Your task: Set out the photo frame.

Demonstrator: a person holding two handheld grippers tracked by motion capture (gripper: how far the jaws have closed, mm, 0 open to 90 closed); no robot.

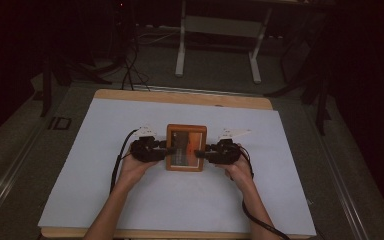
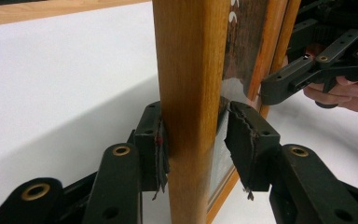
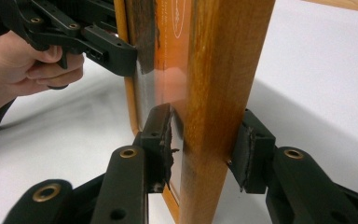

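A wooden picture frame with an orange and brown picture under glass is held between both grippers over the white table top. My left gripper clamps the frame's left side. In the left gripper view its jaws straddle the wooden edge, one pad on the back and the other on the glass side. My right gripper clamps the right side. In the right gripper view its jaws pinch the wood from front and back. Each view shows the other gripper at the frame's far edge.
A white sheet covers the wooden table, with bare room all around the frame. Cables trail from both grippers. White desk legs and dark cables stand on the floor beyond the table's far edge.
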